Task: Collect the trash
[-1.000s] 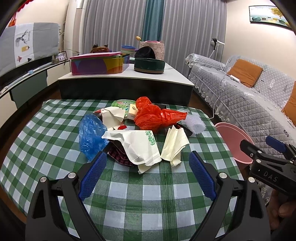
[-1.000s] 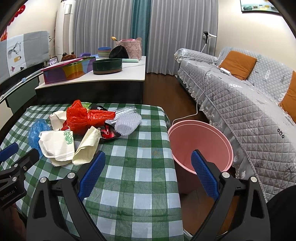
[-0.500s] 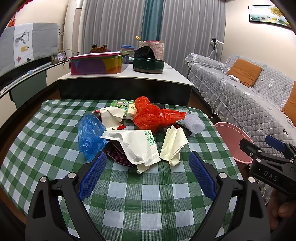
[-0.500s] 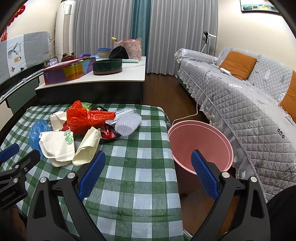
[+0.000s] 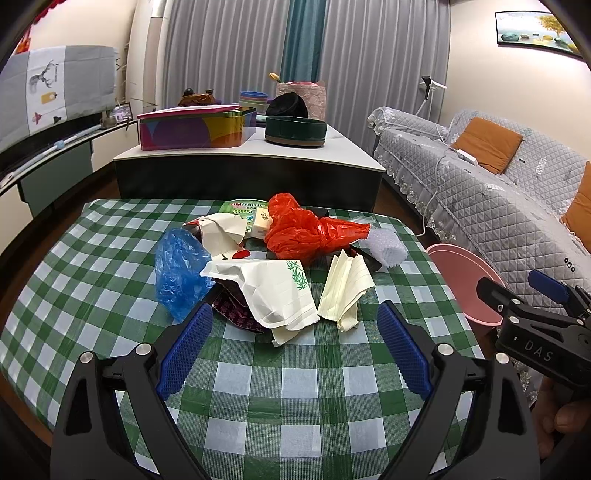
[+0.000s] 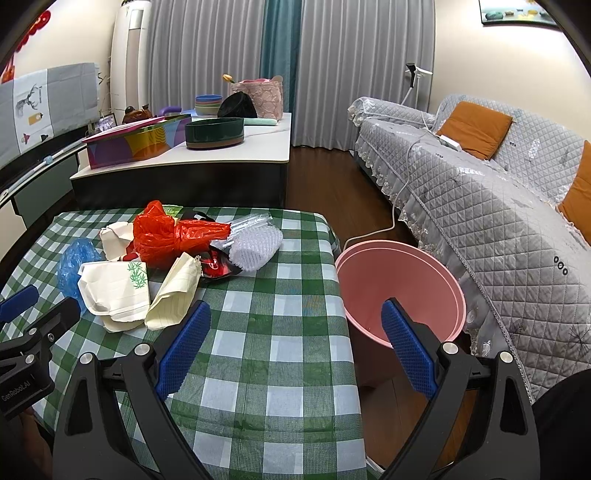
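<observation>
Nothing has shifted since before; trash pile (image 5: 280, 266) lies ahead of gaping left gripper (image 5: 291, 347); right gripper (image 6: 295, 343) gapes, empty, pile ahead-left, bin (image 6: 399, 258) ahead-right.

Home living room. Sofa (image 6: 491, 206) under a grey quilted cover with lace trim, orange cushions (image 6: 474, 129) on it. Floor-length grey and teal curtains (image 5: 295, 62) across the back wall, framed picture (image 5: 533, 27) high on the wall, standing air conditioner (image 6: 127, 55) in the corner. Dark wood floor (image 6: 325, 184). Low white-topped counter (image 5: 247, 155) carrying a colourful tin box (image 5: 195, 127), stacked bowls (image 6: 208, 104) and a lace bag (image 6: 260, 96). Green checked tablecloth (image 5: 258, 369) up front, pink bin (image 6: 399, 288) on the floor beside it.
</observation>
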Available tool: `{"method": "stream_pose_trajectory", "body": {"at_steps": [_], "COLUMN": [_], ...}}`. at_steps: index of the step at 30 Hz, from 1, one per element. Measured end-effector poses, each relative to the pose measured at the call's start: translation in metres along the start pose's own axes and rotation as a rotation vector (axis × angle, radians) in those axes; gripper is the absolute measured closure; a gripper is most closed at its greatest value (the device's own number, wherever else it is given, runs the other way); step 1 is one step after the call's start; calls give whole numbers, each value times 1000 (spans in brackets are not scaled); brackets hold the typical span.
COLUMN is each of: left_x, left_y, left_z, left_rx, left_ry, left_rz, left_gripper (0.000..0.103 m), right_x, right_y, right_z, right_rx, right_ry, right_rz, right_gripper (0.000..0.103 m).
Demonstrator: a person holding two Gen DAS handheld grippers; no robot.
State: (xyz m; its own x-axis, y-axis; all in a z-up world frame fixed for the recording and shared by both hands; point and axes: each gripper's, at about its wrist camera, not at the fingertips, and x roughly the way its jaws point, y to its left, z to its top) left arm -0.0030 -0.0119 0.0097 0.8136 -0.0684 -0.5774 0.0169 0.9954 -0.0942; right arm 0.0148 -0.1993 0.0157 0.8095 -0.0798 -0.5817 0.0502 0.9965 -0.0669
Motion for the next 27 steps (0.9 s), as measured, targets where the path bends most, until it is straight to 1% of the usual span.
{"method": "stream_pose_trajectory", "body": {"at_steps": [9,12,14,18,20,22,25,27], "left_x": [0,0,-1,-1,0,3,7,10], "left_y": [0,0,-1,-4,-5,-4,0,3], "left_z": [0,0,0,1,2,3,3,4], "left_rx": [0,-3,-2,3,3,-3,-14,-19], "left_ry": [0,0,-1,-5,-4,3,12,12], "left_rz": [1,-1,0,1,3,4,7,13], "left_gripper": [15,15,15,16,20,27,36,40], "right_x": [-3,-4,-3,-3,-2,0,8,14], "right_y": [-3,-3,-1,0,1,2,5,8], "right_z": [5,5,3,4,5,6,8,9], "right_rx": [14,18,24,43,57,71,97,113], "right_ry": [-12,-14,-10,-9,-7,-6,12,25], "right_rz": [6,19,39,83,104,126,168,197], "right_gripper": [12,17,18,26,32,40,46,47]}}
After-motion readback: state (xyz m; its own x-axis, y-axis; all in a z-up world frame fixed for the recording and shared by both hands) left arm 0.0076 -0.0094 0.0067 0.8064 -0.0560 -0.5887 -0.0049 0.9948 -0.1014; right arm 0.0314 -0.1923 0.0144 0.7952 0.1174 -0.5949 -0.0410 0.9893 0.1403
